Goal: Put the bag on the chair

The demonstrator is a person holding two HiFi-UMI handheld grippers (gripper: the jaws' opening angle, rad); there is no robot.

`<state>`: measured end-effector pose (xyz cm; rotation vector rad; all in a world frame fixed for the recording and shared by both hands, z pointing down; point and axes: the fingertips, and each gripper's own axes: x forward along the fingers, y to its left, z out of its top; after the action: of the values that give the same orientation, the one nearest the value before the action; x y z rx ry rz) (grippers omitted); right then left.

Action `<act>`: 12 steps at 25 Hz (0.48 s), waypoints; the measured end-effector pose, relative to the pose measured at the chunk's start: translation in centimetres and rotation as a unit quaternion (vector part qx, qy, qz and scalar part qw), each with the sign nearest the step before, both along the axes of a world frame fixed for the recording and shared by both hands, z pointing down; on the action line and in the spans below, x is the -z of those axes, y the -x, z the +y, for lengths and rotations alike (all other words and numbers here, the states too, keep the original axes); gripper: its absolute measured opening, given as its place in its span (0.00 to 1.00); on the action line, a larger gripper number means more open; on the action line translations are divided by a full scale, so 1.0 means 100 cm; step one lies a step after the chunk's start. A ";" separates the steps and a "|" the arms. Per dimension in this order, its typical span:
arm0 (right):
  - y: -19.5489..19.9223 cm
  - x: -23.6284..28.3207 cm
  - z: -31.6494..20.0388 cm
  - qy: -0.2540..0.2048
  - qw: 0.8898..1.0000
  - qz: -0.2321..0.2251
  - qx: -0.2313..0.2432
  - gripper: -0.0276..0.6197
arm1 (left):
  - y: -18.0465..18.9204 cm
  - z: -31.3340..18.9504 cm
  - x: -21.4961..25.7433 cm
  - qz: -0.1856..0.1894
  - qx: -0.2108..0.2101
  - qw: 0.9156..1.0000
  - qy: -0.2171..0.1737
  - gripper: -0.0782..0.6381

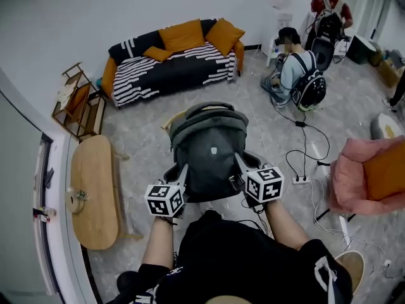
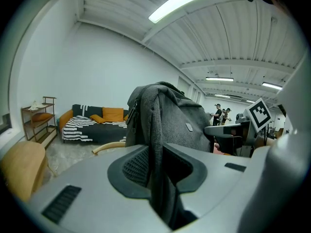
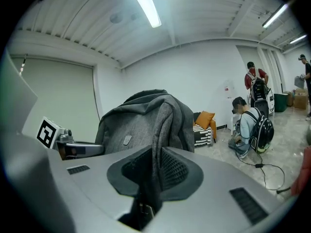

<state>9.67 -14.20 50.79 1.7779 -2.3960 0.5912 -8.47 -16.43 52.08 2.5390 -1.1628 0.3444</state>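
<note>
A grey backpack hangs upright in front of me, held up between both grippers. My left gripper is shut on a strap of fabric on the bag's left side; in the left gripper view that strap runs down between the pads. My right gripper is shut on a strap on the bag's right side, pinched between the pads in the right gripper view. Behind and below the bag, the curved light-wood back of a chair peeks out at its left; the seat is hidden.
A striped sofa with orange cushions stands against the far wall. An oval wooden table and a small shelf are at the left. A pink armchair is at the right. Cables and a power strip lie on the floor near two people.
</note>
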 end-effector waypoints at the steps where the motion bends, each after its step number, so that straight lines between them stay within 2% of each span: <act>1: 0.002 -0.002 -0.019 0.002 1.000 0.003 0.001 0.15 | 0.002 -0.019 -0.002 0.000 -0.002 1.000 0.002 0.23; 8: 0.008 -0.017 -0.155 0.020 1.000 0.016 0.001 0.15 | 0.007 -0.154 -0.018 0.002 -0.011 1.000 0.019 0.23; 12: 0.001 -0.027 -0.217 0.031 0.999 0.018 0.006 0.15 | 0.001 -0.214 -0.027 -0.001 -0.011 0.999 0.034 0.23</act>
<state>9.59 -35.93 53.45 1.7321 -2.3373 0.6213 -8.59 -37.80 54.79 2.4949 -1.1052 0.3857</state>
